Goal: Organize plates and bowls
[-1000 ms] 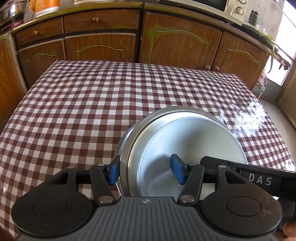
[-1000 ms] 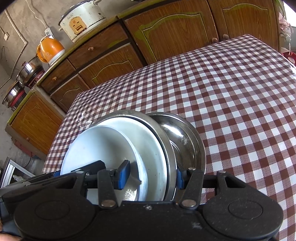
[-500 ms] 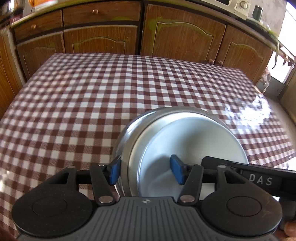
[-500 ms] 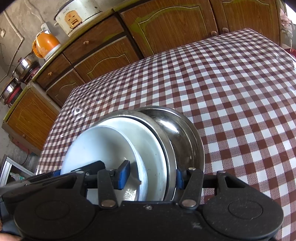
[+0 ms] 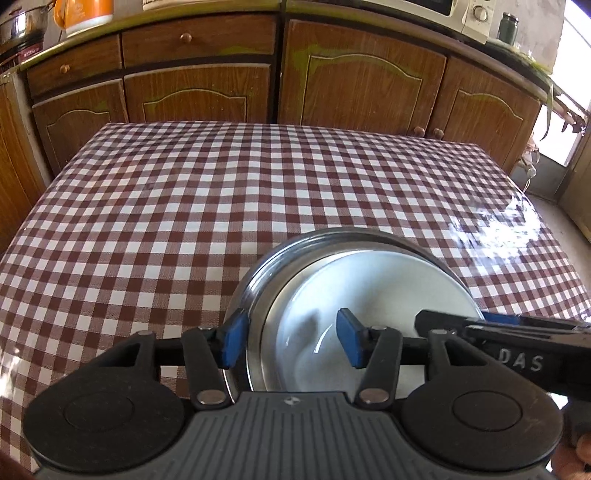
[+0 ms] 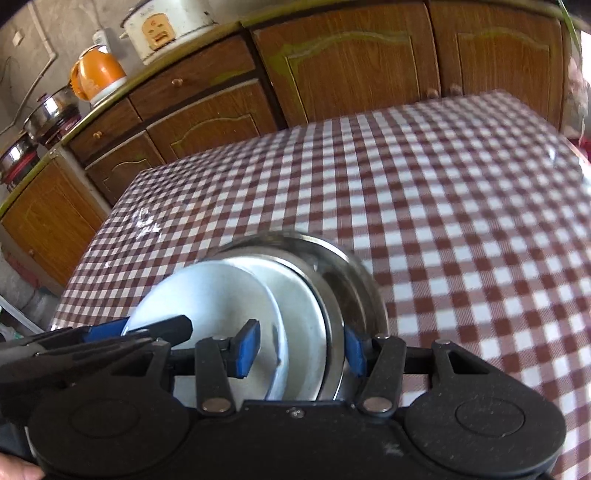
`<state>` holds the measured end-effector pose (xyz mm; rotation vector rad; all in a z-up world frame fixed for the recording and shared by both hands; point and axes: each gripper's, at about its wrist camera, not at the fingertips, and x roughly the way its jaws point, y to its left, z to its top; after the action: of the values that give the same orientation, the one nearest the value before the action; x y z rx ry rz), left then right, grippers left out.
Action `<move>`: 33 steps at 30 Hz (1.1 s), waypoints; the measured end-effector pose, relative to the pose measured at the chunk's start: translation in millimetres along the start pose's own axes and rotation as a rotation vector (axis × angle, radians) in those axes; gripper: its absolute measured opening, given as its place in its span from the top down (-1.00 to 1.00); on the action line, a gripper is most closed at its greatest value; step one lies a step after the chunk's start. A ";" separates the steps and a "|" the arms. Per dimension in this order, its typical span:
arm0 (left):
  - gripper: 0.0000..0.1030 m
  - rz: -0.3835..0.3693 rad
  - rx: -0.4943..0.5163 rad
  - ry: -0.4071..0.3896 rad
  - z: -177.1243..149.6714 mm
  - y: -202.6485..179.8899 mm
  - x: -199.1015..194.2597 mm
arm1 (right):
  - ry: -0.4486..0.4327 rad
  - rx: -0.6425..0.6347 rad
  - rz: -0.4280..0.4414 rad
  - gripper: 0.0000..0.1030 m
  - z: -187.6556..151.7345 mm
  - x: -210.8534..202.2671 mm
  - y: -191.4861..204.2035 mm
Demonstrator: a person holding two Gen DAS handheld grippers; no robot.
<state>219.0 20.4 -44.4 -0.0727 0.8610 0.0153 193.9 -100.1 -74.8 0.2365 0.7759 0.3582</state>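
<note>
As I look along the left gripper point(image 5: 291, 341), I see its two blue pads standing on either side of the near edge of a stack of dishes; the left pad lies against the outside of the steel bowl point(image 5: 258, 273), and the right pad stands inside the white plate point(image 5: 373, 284), so the jaws are pinching the stacked rims and not spread free. The left jaws have just been closing a little, with these rims between them. The stack is directly in front of this gripper, tilted up toward me, above the checked tablecloth point(image 5: 184, 206).

From the right gripper point(image 6: 301, 349) the same stack is again just ahead; its left pad is inside the white plate point(image 6: 207, 295), its right pad is behind the outer rim of the steel bowl point(image 6: 351, 273), and a steel plate point(image 6: 303, 314) sits between the two; this gripper also pinches the rims. The picture is blurred here, so I cannot tell how many dishes are nested.

The other gripper's black fingers come in from the right of the left view and from the left of the right view. Beyond the table are brown cupboards point(image 5: 362, 81); on the counter stand an orange kettle point(image 6: 96, 74) and a white rice cooker point(image 6: 166, 26).
</note>
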 end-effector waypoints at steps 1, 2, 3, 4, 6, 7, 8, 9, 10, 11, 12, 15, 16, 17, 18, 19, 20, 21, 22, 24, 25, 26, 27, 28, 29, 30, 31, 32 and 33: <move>-0.05 0.000 -0.003 -0.001 -0.4 0.1 0.4 | -0.011 -0.018 -0.005 -0.17 1.3 -3.3 1.8; -0.07 -0.003 -0.005 -0.003 1.1 -1.9 3.0 | -0.022 -0.035 -0.014 -0.17 2.1 -6.7 3.4; -0.08 -0.002 -0.009 -0.007 0.8 -2.2 2.6 | -0.035 -0.054 -0.024 -0.19 2.6 -10.1 5.3; -0.11 -0.004 -0.015 -0.009 1.2 -2.4 3.1 | -0.045 -0.068 -0.031 -0.19 1.9 -13.5 7.1; -0.14 -0.007 -0.033 -0.016 0.9 -2.5 3.2 | -0.059 -0.091 -0.049 -0.20 0.4 -19.1 9.6; -0.15 -0.007 -0.038 -0.020 0.9 -3.3 3.3 | -0.068 -0.099 -0.055 -0.20 -0.7 -22.8 10.3; -0.16 -0.007 -0.041 -0.023 0.8 -3.9 3.4 | -0.077 -0.106 -0.063 -0.20 -1.6 -26.6 10.5; -0.16 -0.012 -0.044 -0.025 0.6 -4.4 3.1 | -0.087 -0.115 -0.073 -0.20 -2.9 -30.9 11.1; -0.16 -0.015 -0.044 -0.024 0.4 -4.4 2.9 | -0.096 -0.124 -0.076 -0.20 -3.7 -35.5 11.2; -0.16 -0.016 -0.042 -0.022 0.2 -4.1 2.2 | -0.104 -0.130 -0.077 -0.20 -4.5 -40.8 11.3; -0.16 -0.012 -0.042 -0.020 -0.1 -3.9 1.1 | -0.114 -0.140 -0.076 -0.22 -5.8 -46.4 12.0; -0.25 0.001 -0.031 -0.039 -1.5 -5.7 -8.6 | -0.137 -0.185 -0.084 -0.32 -11.0 -59.6 17.6; -0.32 0.005 -0.024 -0.044 -2.1 -6.6 -12.4 | -0.143 -0.201 -0.087 -0.33 -13.1 -63.7 19.9; -0.36 0.010 -0.014 -0.051 -2.4 -8.3 -16.5 | -0.143 -0.211 -0.084 -0.33 -14.7 -66.5 21.9; -0.37 0.013 -0.004 -0.056 -3.3 -9.9 -21.7 | -0.143 -0.217 -0.079 -0.35 -15.5 -68.7 23.3; -0.40 0.014 -0.001 -0.058 -3.8 -10.8 -25.5 | -0.147 -0.222 -0.078 -0.37 -17.2 -72.0 24.8; -0.44 0.014 -0.001 -0.060 -4.6 -11.0 -30.1 | -0.153 -0.226 -0.080 -0.37 -19.2 -75.8 25.3; -0.46 0.012 -0.003 -0.064 -6.3 -11.1 -35.7 | -0.155 -0.230 -0.083 -0.37 -21.0 -78.7 26.4; -0.50 0.012 -0.003 -0.066 -8.0 -11.3 -40.2 | -0.160 -0.231 -0.087 -0.38 -23.0 -82.8 27.0; -0.55 0.016 0.006 -0.070 -12.1 -13.5 -51.2 | -0.161 -0.222 -0.082 -0.40 -25.8 -89.6 25.9; -0.58 0.018 0.010 -0.072 -14.1 -14.7 -56.6 | -0.161 -0.215 -0.076 -0.40 -27.5 -93.6 25.0; -0.62 0.019 0.011 -0.075 -16.3 -15.9 -62.4 | -0.163 -0.213 -0.074 -0.41 -29.1 -97.2 24.7; -0.63 0.022 0.012 -0.080 -18.8 -17.2 -68.1 | -0.166 -0.213 -0.075 -0.43 -31.1 -101.3 24.0; -0.66 0.029 0.016 -0.087 -21.6 -18.7 -74.9 | -0.172 -0.217 -0.081 -0.44 -34.5 -107.3 23.8; -0.72 0.037 0.015 -0.091 -23.7 -19.2 -81.1 | -0.174 -0.221 -0.086 -0.44 -37.0 -111.8 23.8; -0.73 0.044 0.010 -0.094 -25.7 -21.6 -85.5 | -0.176 -0.224 -0.087 -0.46 -39.9 -116.0 24.1; -0.74 0.044 0.005 -0.101 -28.7 -22.4 -91.2 | -0.181 -0.224 -0.087 -0.49 -43.9 -122.1 23.5; -0.78 0.045 0.004 -0.103 -30.6 -24.1 -95.2 | -0.185 -0.223 -0.087 -0.50 -47.1 -126.8 22.5; -0.80 0.051 0.001 -0.101 -34.6 -25.4 -100.6 | -0.186 -0.223 -0.087 -0.52 -50.6 -131.2 21.3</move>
<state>128.3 -5.8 10.9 -0.0484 0.7616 0.0658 66.4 -129.1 -18.8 0.0256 0.5564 0.3321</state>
